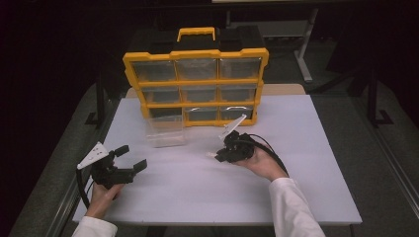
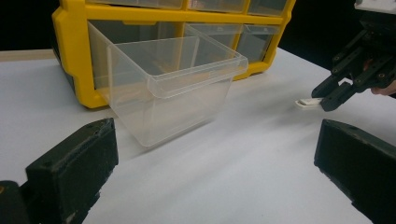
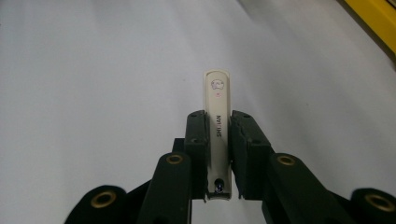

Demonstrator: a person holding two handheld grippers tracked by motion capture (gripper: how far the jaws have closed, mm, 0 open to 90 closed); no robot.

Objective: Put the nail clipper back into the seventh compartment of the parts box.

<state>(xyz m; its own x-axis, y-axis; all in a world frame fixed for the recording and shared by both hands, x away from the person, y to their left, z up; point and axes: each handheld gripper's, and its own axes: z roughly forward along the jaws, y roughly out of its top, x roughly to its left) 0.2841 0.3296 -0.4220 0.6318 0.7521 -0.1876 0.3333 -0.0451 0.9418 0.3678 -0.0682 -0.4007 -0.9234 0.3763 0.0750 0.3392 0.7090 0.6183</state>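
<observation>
White worktop [image 1: 296,163] in dark room; yellow drawer cabinet [image 1: 195,74] at back, clear drawer [image 1: 165,131] pulled out. Right claw [image 1: 217,156] clenched on cream nail clipper [image 3: 218,116] just above worktop; left claw [image 1: 129,158] spread wide.

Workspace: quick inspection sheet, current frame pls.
Surface: white table, flat, bare around the things.
Job's things: yellow drawer organizer at the far edge; clear drawer pulled out, standing on the table in front of it, looks empty; slim white item, printed lettering.
Clutter: nothing seen.
Grippers: left gripper open, holding nothing; right gripper shut on the white item.
Cables: black cable trailing from the right gripper.
Surroundings: dark room, table legs behind.
</observation>
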